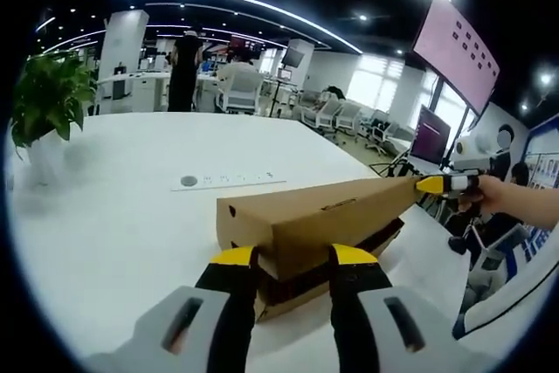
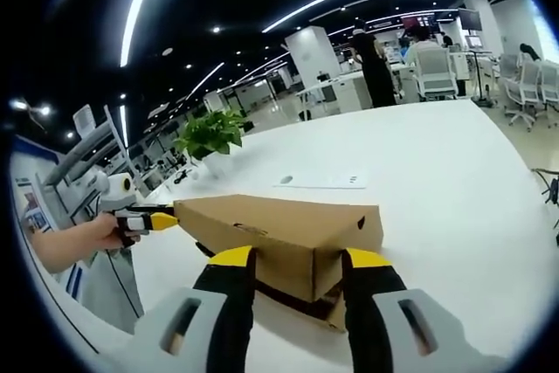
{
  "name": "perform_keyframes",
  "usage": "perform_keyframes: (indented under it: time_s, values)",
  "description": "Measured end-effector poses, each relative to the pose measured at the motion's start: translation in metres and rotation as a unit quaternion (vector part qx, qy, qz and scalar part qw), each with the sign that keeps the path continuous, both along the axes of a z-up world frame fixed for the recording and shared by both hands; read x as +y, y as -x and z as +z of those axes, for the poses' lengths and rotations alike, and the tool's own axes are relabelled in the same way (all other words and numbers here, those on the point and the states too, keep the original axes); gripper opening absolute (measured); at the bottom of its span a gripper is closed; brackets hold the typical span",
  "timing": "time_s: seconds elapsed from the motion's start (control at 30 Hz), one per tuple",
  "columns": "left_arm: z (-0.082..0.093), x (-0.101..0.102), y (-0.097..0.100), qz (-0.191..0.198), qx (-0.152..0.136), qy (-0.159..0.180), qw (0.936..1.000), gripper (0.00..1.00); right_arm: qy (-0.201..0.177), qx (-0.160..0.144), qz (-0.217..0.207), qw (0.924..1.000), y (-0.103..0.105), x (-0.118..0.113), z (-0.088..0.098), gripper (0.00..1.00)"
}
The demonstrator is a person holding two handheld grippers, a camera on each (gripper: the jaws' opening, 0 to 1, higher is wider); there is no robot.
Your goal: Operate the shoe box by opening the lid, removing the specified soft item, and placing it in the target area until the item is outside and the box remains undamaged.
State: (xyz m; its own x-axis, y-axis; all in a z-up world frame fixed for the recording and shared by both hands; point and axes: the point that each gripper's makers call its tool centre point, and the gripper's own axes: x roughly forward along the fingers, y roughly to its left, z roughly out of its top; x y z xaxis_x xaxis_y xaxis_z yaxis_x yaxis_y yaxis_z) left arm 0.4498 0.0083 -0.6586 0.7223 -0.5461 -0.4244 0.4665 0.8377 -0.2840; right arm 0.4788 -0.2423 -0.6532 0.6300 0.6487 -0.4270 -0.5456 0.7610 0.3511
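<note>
The shoe box (image 1: 314, 224) sits on the white bench (image 1: 113, 216), lid (image 2: 279, 216) lifted at a slant. Left gripper (image 1: 293, 255) at 6 o'clock and right gripper (image 2: 297, 257) each straddle a lid end, jaws wide. Uneven lifting could tear the cardboard.

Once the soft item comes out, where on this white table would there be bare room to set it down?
Free: the wide stretch of table between the potted plant, the flat socket strip and the shoe box. Crowded: both ends of the box, where the left gripper and right gripper straddle its lid.
</note>
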Motion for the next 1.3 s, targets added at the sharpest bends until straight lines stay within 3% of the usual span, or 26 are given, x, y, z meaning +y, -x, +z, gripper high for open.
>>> perform_keyframes:
  time_s: [1.23,1.3]
  values:
    - [0.027,0.001,-0.020,0.013,-0.014,0.025,0.9995,0.31,-0.015,-0.017,-0.005,0.9997,-0.020,-0.002,0.024,0.35]
    - [0.029,0.000,-0.021,0.011,-0.017,0.013,0.9997,0.31,-0.016,-0.018,-0.005,0.9997,-0.021,-0.002,0.025,0.35]
